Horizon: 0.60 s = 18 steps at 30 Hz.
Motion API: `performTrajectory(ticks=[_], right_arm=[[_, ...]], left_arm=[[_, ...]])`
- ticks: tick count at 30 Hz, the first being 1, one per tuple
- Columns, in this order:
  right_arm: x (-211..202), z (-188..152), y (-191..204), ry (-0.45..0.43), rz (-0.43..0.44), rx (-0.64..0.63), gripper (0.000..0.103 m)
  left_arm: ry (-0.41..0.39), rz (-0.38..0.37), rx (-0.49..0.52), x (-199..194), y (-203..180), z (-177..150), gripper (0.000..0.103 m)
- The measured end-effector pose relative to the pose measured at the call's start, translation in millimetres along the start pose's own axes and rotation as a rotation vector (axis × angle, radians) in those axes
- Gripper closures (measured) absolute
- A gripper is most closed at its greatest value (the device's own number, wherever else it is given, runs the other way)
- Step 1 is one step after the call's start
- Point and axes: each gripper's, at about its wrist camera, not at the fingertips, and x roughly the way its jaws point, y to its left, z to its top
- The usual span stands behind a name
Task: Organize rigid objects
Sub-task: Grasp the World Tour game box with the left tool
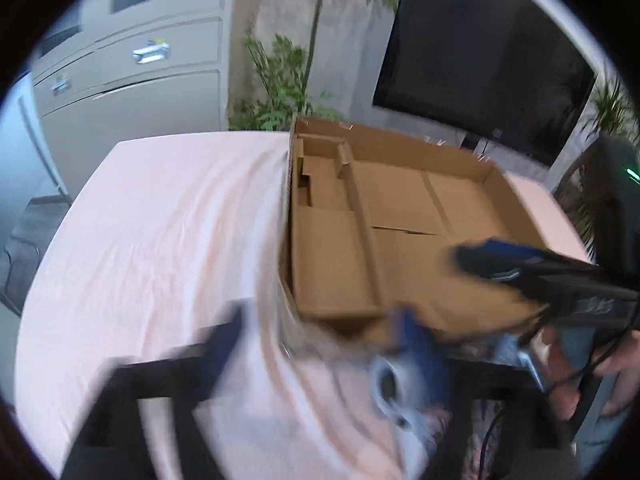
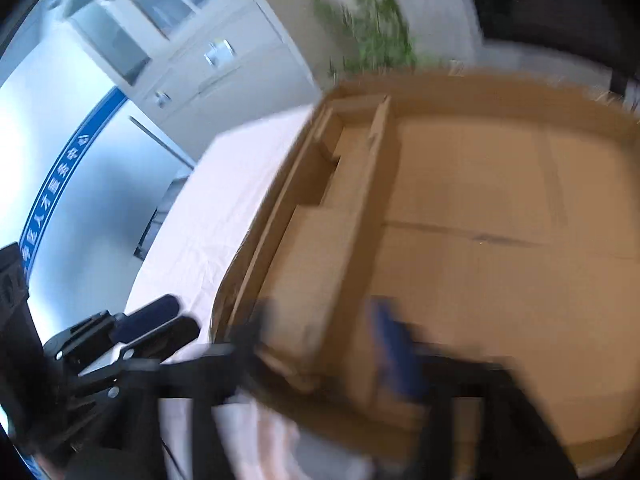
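Motion blur all over both views. Cardboard box (image 1: 400, 208) in shot, open-topped, resting on the pink tablecloth (image 1: 160, 220). Split by a cardboard divider (image 1: 366, 232) into a narrow left section and a wide right one; bare cardboard floor showing in both.

Left gripper (image 1: 318, 316) at the near-left corner of the box, tongs spread wide, one smeared dark finger out over the cloth, the blue-padded one at the box's near wall. Pale grey round shape (image 1: 386, 388) just below that blue pad, too blurred to name, and impossible to say whether touching.

Right gripper (image 2: 322, 308) over the near edge of the box, tongs apart in its own view with only cardboard between them. Seen from the left wrist as one dark mass with a blue tip, reaching in above the wide section, fingers not separable there. Bare hand (image 1: 560, 364) on its handle, partly cut off by the frame.

Behind the box: black screen (image 1: 480, 64), potted plant (image 1: 280, 80), grey cabinet (image 1: 132, 72).
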Motion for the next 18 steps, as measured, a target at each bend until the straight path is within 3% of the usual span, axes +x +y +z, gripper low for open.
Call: performTrajectory(ticks=[2,4,6,8,12,18], right_arm=[[-63,-27,-13,-0.096,-0.025,-0.081,0.000],[-114,-59,-29,-0.120,-0.016,-0.117,0.000],[-148,-92,-40,-0.096,-0.005,-0.140,0.000],[-165,-123,-40,-0.018,0.063,-0.189,0.000],[-155,-164,-18,0.076,0.126,-0.312,0.001],[-104,-165,-23,0.191,0.050,-0.344,0.003]], left_arm=[[0.010,-0.073,-0.007,-16,-12,-26,0.014],[0.094,-0.159,-0.024,-21,-27,-57,0.014],[0.179,-0.200,-0.062,-15,-40,-84,0.014],[0.242,-0.252,-0.088,-7,-52,-102,0.014],[0.279,-0.275,-0.148,14,-66,-117,0.018],[0.282,-0.232,-0.139,10,-80,-125,0.024]])
